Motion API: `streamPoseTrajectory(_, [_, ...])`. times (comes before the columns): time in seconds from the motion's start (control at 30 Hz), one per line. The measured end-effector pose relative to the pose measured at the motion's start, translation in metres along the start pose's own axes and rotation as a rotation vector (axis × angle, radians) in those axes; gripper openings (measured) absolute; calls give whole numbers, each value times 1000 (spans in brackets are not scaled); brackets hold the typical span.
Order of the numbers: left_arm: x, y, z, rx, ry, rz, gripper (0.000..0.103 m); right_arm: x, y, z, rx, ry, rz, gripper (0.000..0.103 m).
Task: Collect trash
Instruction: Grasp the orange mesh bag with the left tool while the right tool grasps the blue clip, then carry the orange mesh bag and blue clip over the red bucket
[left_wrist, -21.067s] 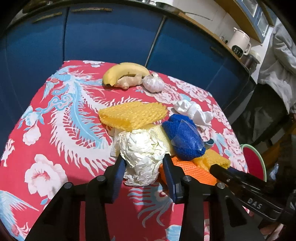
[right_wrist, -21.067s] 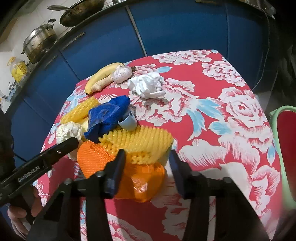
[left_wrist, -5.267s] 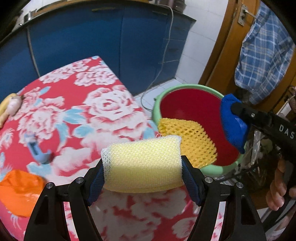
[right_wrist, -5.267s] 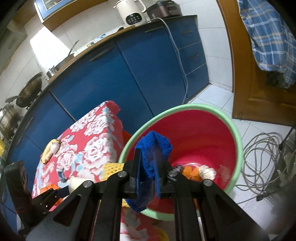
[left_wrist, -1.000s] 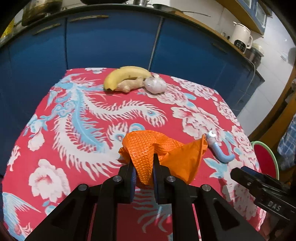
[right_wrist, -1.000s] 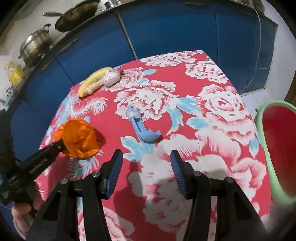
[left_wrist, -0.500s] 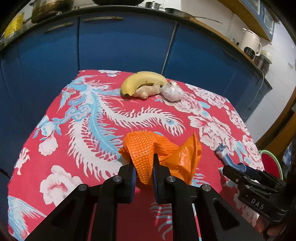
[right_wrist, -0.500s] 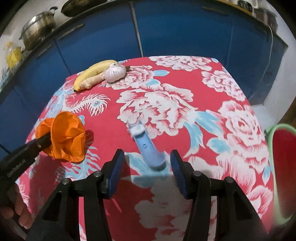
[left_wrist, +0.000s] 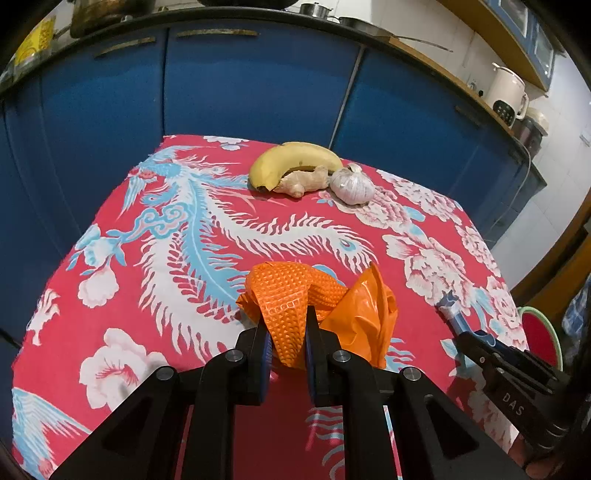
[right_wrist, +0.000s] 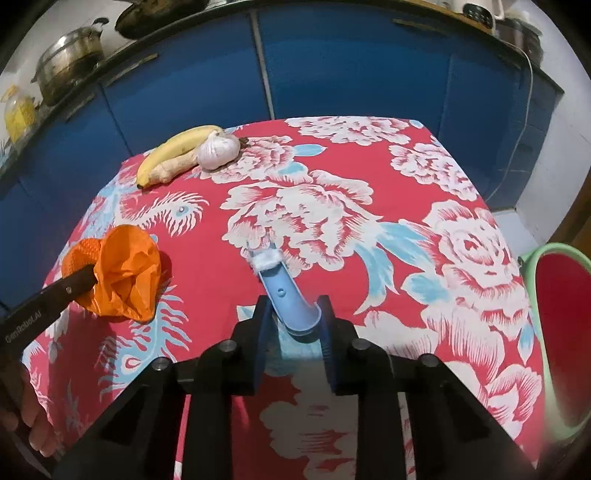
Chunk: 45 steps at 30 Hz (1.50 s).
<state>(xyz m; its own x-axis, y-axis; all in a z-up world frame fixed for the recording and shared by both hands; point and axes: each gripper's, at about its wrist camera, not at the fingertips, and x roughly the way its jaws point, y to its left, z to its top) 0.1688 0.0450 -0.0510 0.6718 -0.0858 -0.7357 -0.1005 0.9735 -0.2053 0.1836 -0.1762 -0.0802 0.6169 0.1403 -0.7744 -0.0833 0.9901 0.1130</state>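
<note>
My left gripper (left_wrist: 287, 334) is shut on an orange foam net and plastic bag (left_wrist: 317, 310) and holds it just above the red flowered tablecloth (left_wrist: 184, 280); the bundle also shows in the right wrist view (right_wrist: 122, 271). My right gripper (right_wrist: 295, 325) is open, its fingers on either side of the near end of a curved light-blue plastic piece (right_wrist: 286, 295) with a white fuzzy tip that lies on the cloth. This piece also shows in the left wrist view (left_wrist: 452, 314), with the right gripper (left_wrist: 484, 345) over it.
A banana (left_wrist: 291, 158), a ginger root (left_wrist: 304, 181) and a garlic bulb (left_wrist: 351, 184) lie at the table's far edge. A red bin with a green rim (right_wrist: 554, 317) stands on the floor to the right of the table. Blue cabinets stand behind.
My right gripper has moved forward and narrowed, and its fingers now flank the blue plastic piece. My left gripper still holds the orange bundle and has shifted slightly.
</note>
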Motion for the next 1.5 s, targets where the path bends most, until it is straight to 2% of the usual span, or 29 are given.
streamPoseTrajectory(0.2, [-3, -4, -2, 12, -8, 1, 15, -2, -3, -2, 14, -10, 4, 22])
streamPoseTrajectory(0.37, [-7, -9, -2, 15, 4, -16, 15, -9, -10, -6, 61, -2, 52, 21])
streamPoseTrajectory(0.63, [-20, -30, -5, 54, -1, -33, 15, -41, -28, -21, 102, -30, 96, 21])
streamPoseTrajectory(1.1, [-39, -82, -14, 131, 0, -125, 15, -99, -81, -43, 196, -112, 97, 21])
streamPoseTrajectory(1.5, [-42, -130, -22, 210, 22, -178, 15, -134, -136, -54, 281, -170, 41, 21])
